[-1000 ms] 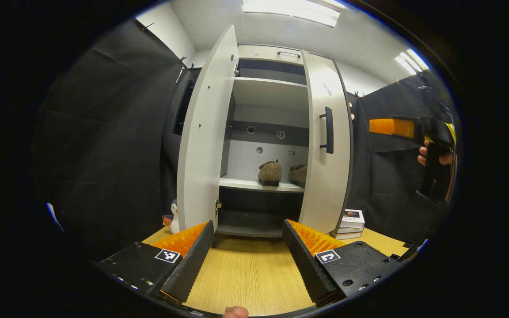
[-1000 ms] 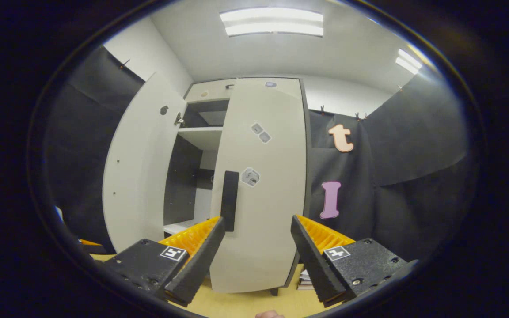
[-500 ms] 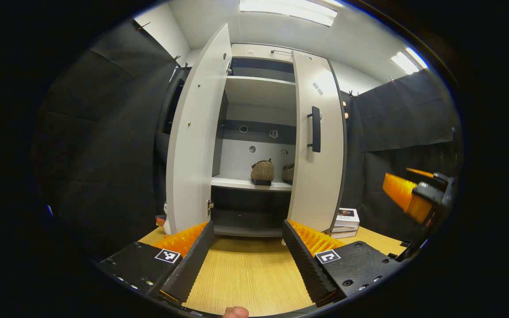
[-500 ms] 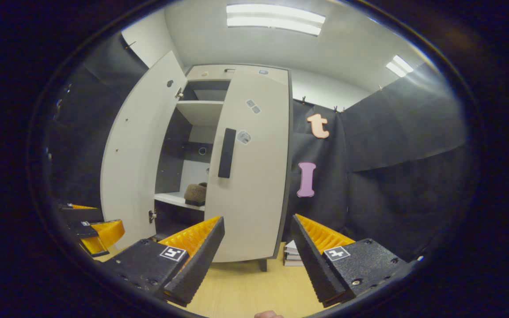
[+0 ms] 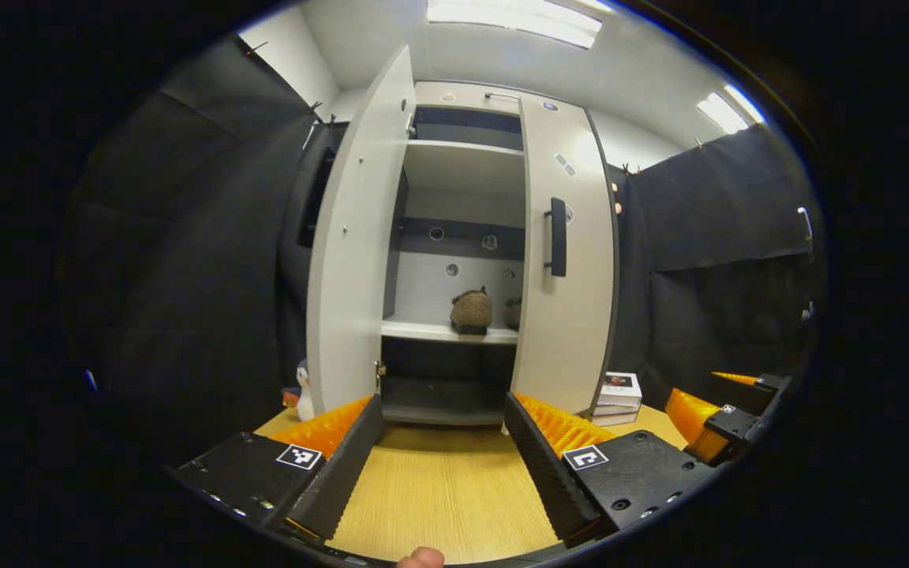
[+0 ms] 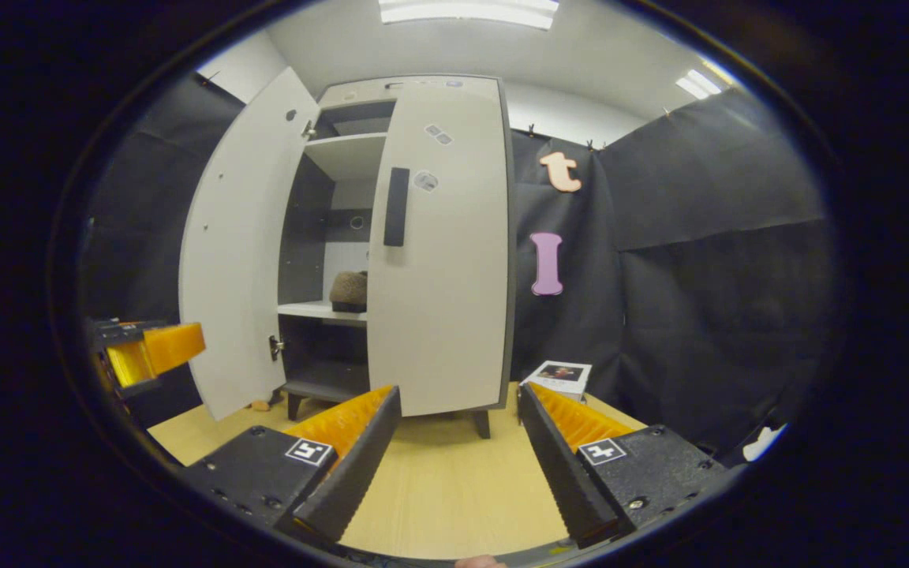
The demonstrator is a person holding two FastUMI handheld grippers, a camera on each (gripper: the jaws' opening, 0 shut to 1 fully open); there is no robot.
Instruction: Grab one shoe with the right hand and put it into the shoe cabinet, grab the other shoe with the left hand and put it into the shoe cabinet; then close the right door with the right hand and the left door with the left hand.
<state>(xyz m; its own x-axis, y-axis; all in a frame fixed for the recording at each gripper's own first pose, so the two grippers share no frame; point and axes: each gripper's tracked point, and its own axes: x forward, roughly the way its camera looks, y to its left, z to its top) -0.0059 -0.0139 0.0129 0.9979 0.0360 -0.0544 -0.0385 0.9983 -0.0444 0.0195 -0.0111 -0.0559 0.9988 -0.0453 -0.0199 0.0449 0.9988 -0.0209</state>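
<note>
A tall pale shoe cabinet [image 5: 466, 95] is seen standing on a wooden table [image 5: 439, 489] in the left gripper view. Two brown fuzzy shoes are set side by side on a middle shelf [image 5: 447, 331] inside it: one shoe [image 5: 472, 310] is fully visible, and the other shoe [image 5: 511, 312] is partly hidden behind the edge of the right door [image 5: 569, 260]. The right door is seen turned nearly shut, its dark handle [image 5: 557, 237] facing outward. The left door [image 5: 360, 237] is swung wide open, with its inner face turned toward the camera.

The left gripper [image 5: 443, 454] is held low above the table, in front of the cabinet and well apart from it; its jaws are spread wide and nothing is held between them. The right gripper [image 6: 458, 450] is likewise held above the table with its jaws spread apart and nothing grasped. In the right gripper view, the fully visible shoe [image 6: 349, 290] is seen through the gap between the doors.

A small stack of books [image 5: 619, 393] lies on the table just beside the cabinet's right side. A small penguin toy [image 5: 306, 392] stands near the foot of the open left door. At the bottom edge of the left gripper view a fingertip [image 5: 420, 558] of the holding hand is glimpsed
</note>
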